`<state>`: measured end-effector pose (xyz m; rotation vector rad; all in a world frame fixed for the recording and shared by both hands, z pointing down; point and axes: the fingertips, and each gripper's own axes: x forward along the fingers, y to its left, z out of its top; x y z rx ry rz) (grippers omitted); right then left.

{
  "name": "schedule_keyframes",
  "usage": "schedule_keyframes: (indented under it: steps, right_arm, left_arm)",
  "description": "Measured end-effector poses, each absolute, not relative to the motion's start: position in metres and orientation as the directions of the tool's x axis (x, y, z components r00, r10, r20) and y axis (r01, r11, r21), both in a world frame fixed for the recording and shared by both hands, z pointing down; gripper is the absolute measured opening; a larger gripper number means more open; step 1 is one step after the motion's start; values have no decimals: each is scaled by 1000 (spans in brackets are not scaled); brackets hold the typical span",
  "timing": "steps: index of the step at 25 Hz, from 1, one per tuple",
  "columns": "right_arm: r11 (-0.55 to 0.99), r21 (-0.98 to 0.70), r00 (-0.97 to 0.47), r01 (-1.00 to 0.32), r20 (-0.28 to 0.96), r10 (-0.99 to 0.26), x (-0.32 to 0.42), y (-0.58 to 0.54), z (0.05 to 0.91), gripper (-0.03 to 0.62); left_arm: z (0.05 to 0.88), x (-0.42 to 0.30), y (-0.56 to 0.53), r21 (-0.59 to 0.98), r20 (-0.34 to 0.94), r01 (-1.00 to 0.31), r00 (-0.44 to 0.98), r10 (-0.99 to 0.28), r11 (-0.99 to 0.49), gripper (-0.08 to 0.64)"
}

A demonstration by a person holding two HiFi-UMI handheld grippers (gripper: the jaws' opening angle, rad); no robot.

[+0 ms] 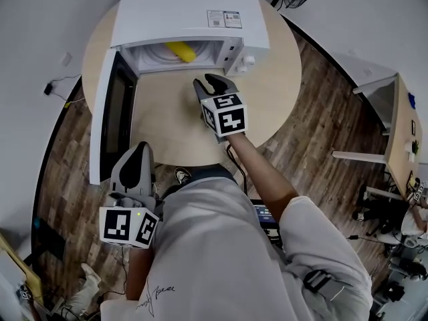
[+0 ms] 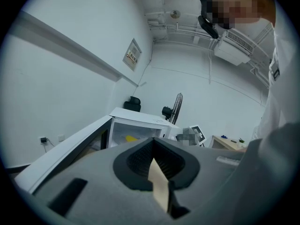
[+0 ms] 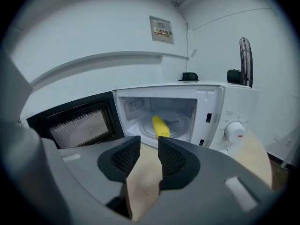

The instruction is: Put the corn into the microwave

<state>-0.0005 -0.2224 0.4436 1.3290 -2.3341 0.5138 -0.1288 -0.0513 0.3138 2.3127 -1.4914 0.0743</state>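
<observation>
Nearest, low by the white-clad body: left tool (image 1: 140, 149), jaws pressed together, nothing pinched, tip close to the near rim of the round, pale wooden surface (image 1: 167, 126) and just beside the outer end of the open door (image 1: 110, 112).

Farther out, at the end of an outstretched arm: right tool (image 1: 212, 82), hovering over the surface in front of the oven's mouth. Jaws spread with a clear gap, only bare surface showing between the ribbed black pads, nothing gripped. Aimed toward the cavity, apart from its sill.

Beyond that: white microwave (image 1: 194, 12) on the far half of the surface, door swung wide to the left, dark mesh window facing inward. Inside, on the glass plate (image 3: 180, 122): yellow corn (image 3: 161, 126), lying lengthwise toward the opening, well clear of the right tool. To the right of the cavity: control panel with a white knob (image 3: 234, 131).

Around and below: dark wood floor (image 1: 321, 126).
</observation>
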Motion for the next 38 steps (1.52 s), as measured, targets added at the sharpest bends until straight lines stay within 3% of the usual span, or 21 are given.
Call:
schedule_keyframes:
  steps: [20, 24, 38]
  right_arm:
    - [469, -184, -490, -864, 522, -698, 21, -156, 435, 64]
    - [463, -186, -487, -867, 516, -705, 26, -149, 432, 23]
    - [446, -220, -493, -868, 500, -712, 37, -105, 423, 12]
  left_arm:
    - [318, -137, -32, 281, 254, -881, 452, -855, -382, -8]
    - [321, -137, -31, 266, 265, -883, 453, -851, -387, -8]
    - [341, -142, -18, 263, 303, -892, 439, -846, -368, -8]
